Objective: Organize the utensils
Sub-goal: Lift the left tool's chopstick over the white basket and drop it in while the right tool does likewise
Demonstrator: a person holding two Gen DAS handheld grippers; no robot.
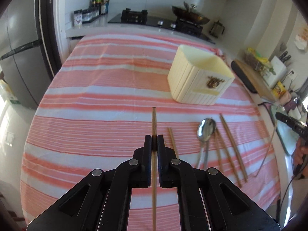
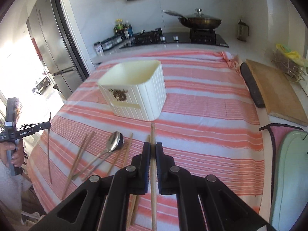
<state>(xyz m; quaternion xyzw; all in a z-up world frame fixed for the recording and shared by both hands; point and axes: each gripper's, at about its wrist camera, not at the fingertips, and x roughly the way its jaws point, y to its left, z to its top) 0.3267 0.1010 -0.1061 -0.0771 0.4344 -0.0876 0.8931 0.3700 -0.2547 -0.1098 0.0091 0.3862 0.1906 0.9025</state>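
My left gripper [image 1: 154, 140] is shut on a wooden chopstick [image 1: 154, 119], lifted above the pink striped cloth [image 1: 96, 96]. My right gripper [image 2: 153, 148] is shut on another chopstick [image 2: 153, 132], also raised. A cream ribbed utensil holder [image 1: 198, 80] [image 2: 134, 94] stands upright and open-topped beyond both. On the cloth lie metal spoons [image 1: 206, 130] [image 2: 114, 142] among several loose chopsticks [image 1: 231, 144] [image 2: 80, 152]. Each view catches the other gripper at its edge: the right gripper [image 1: 277, 114] and the left gripper [image 2: 49, 124], each gripping a hanging chopstick.
A wooden chopping board [image 2: 275, 92] with a dark bar [image 2: 252, 84] lies right of the cloth, and a green mat [image 2: 288, 173] is nearer. A stove with a lidded wok [image 2: 200, 21] is behind. A fridge [image 2: 53, 44] stands at the left. A person's hand [image 2: 15, 154] holds the left gripper.
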